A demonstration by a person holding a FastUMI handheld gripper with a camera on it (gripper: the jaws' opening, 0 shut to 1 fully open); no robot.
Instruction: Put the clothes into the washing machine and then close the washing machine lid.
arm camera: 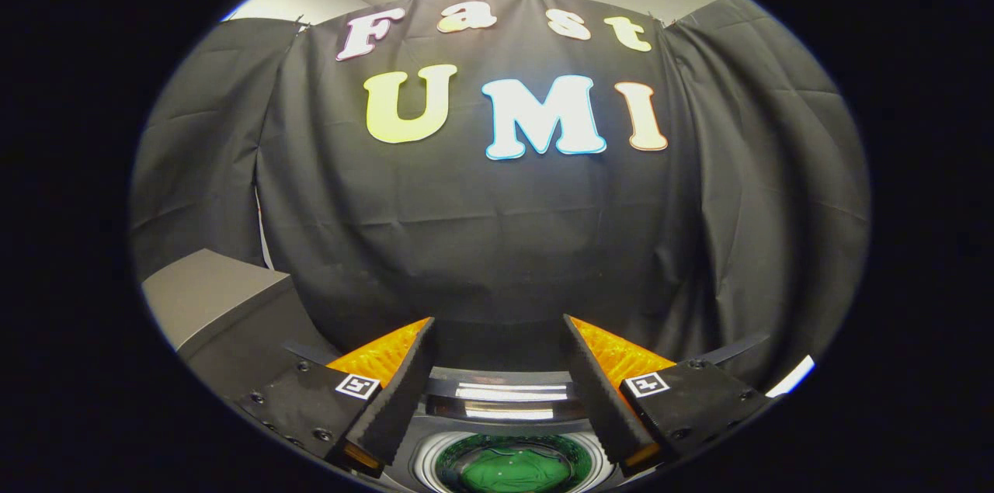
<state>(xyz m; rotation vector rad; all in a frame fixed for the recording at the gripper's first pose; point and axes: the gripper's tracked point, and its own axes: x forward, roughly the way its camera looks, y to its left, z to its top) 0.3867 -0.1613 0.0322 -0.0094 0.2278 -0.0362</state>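
My gripper (497, 326) is open, its two orange-and-black fingers (392, 380) spread wide with nothing between them. Below and between them lies the top of the washing machine (501, 407), with a glossy dark panel strip at its back. Its round opening (505, 466) has a white rim, and something green sits inside the drum; I cannot tell whether it is cloth. The gripper hovers above the machine, pointing toward the black cloth wall beyond it. The machine's lid is hidden from me.
A grey box-shaped unit (206, 295) stands to the left of the machine, close to the left finger. The black cloth wall (497, 244) hangs right behind the machine. A thin white edge (792, 376) shows beyond the right finger.
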